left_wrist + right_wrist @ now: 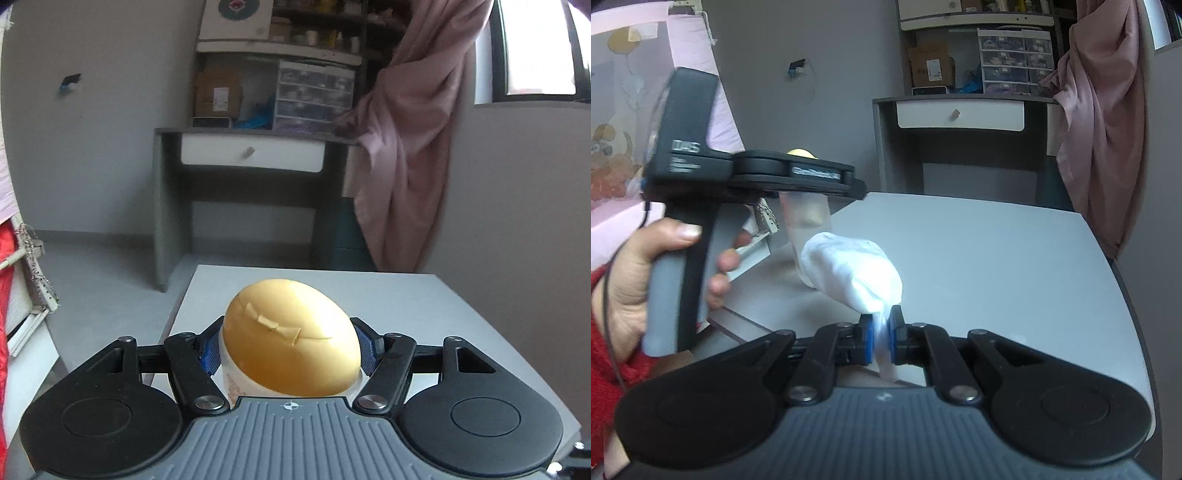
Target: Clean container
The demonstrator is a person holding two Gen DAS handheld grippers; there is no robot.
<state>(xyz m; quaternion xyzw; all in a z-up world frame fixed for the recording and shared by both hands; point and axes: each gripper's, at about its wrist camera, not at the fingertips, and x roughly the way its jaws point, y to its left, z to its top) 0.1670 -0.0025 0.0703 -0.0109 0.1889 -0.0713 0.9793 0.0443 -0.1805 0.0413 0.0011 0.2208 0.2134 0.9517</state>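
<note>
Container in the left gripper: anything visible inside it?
Not really. The yellow lid covers the container; its cloudy wall shows only a vague yellowish patch. The white cloth hides its lower end.

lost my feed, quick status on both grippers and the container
Left gripper clamped on yellow-lidded container, raised above table. Right gripper shut on white cloth beside it. Nothing blocking.

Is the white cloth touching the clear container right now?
Touching. In the right wrist view the cloth, pinched in the right gripper, overlaps and presses against the container's lower end, with no gap between them.
</note>
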